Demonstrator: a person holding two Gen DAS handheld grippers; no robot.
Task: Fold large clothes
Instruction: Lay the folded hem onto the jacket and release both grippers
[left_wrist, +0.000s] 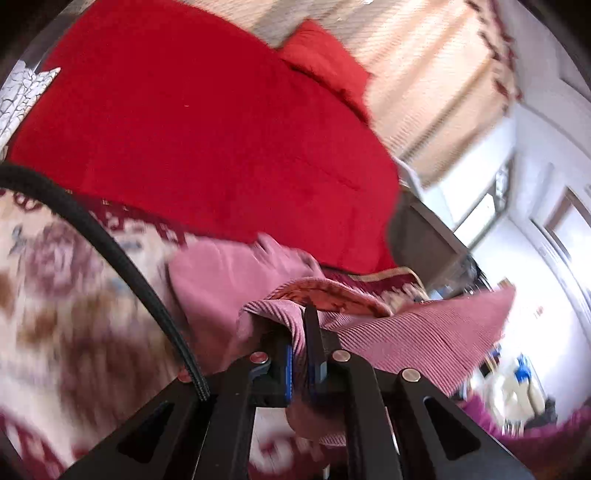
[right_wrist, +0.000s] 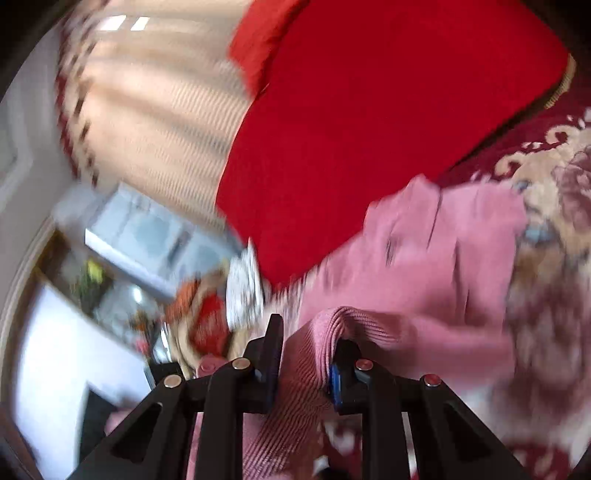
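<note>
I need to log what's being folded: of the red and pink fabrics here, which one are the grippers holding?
The pink ribbed garment: both the left gripper and right gripper pinch it. The plain red blanket lies untouched behind.

Bright daylight, heavy motion blur, fisheye warping

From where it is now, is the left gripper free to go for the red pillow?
Probably not yet. The left gripper is shut on the pink ribbed garment, so it would have to let go first. The red pillow lies beyond the red blanket, otherwise unblocked.
</note>
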